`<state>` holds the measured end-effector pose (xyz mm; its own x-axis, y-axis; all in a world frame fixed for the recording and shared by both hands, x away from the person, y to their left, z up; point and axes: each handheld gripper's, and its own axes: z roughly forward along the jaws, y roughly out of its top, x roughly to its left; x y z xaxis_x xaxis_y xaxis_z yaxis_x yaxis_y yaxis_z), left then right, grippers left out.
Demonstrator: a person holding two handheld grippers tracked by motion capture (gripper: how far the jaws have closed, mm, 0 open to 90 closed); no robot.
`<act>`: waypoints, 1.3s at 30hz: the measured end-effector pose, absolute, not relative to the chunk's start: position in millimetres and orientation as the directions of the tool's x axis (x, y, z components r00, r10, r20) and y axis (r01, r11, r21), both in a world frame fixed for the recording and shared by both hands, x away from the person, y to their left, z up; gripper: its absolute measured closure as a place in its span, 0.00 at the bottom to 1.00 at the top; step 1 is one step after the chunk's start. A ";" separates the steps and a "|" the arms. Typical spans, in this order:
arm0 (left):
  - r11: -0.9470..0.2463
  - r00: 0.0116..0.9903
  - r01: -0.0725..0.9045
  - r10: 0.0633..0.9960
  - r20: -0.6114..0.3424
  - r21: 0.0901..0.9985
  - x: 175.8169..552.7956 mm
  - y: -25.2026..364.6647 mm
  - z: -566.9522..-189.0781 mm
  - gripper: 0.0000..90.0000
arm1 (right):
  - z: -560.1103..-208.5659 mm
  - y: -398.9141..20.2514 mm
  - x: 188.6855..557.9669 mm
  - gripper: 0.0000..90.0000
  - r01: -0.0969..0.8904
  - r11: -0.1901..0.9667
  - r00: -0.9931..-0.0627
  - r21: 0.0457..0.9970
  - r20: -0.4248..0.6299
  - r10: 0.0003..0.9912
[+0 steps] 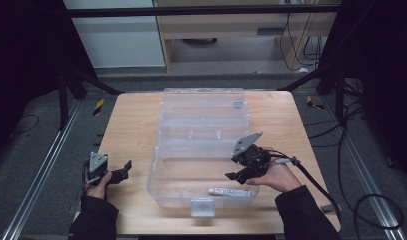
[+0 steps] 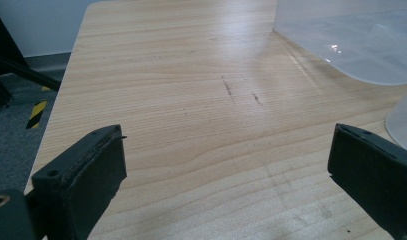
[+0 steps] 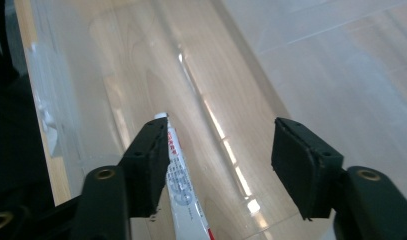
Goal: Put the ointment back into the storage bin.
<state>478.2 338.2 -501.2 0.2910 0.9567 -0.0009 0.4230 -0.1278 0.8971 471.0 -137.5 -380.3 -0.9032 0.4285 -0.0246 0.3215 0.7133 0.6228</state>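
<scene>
Clear box (image 1: 201, 125) on wooden table (image 1: 131, 125)

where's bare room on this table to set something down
Bare wood runs down the left of the light wooden table, between its edge and the clear plastic box, ahead of the left gripper. Inside the box, the floor left of the white tube is free. The right gripper crowds its right end.

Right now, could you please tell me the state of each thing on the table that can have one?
Clear plastic box: open, lid folded back flat on the table.
Tube: lying flat inside the box near its front wall, not gripped.
Right claw: open above the box, nothing pressed between the jaws.
Left claw: open, empty, beside the box over the wooden table.
</scene>
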 end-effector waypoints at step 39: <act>-0.126 0.293 0.422 0.956 -0.003 0.898 478.0 338.6 -501.2 0.02 | -462.7 -286.2 477.0 0.17 0.535 0.193 -0.359 0.822 0.014 0.933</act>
